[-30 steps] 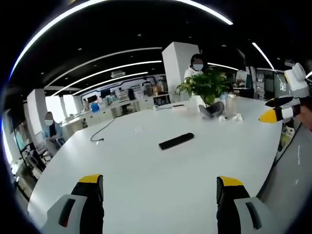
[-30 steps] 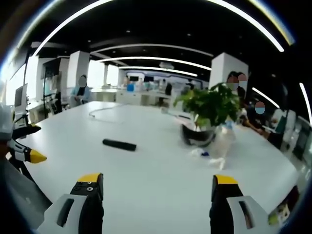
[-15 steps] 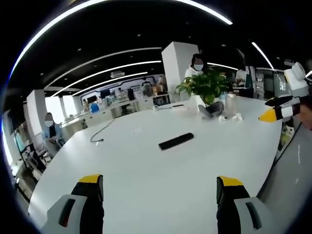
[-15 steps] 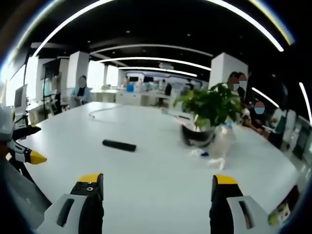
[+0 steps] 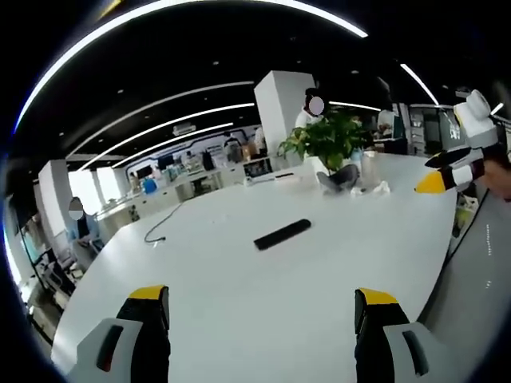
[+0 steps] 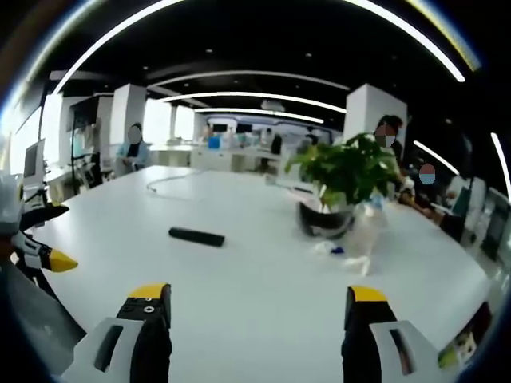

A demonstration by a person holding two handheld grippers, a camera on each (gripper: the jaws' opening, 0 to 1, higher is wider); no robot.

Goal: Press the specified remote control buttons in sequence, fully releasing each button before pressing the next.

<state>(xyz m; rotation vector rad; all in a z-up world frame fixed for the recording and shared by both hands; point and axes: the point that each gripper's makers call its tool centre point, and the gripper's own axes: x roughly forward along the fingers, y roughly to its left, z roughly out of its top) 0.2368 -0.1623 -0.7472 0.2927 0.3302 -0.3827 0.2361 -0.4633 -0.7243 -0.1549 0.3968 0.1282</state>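
Left claw (image 5: 261, 307): jaws spread, empty, above the white table (image 5: 239, 295) | right claw (image 6: 249, 303): jaws spread, empty, above the table near its edge | remote control (image 5: 282, 234): black, flat on the table, well apart from both claws; potted plant (image 6: 339, 179) beyond it, cable (image 5: 164, 226) to one side

The left gripper (image 5: 262, 307) is held above the white table (image 5: 239, 303), its two yellow-tipped jaws spread wide apart with nothing between them. The right gripper (image 6: 254, 305) is held the same way over the table, jaws wide apart and empty. In the left gripper view the right gripper shows off the table's right edge, with a hand behind it. In the right gripper view the left gripper sits off the table's left edge.
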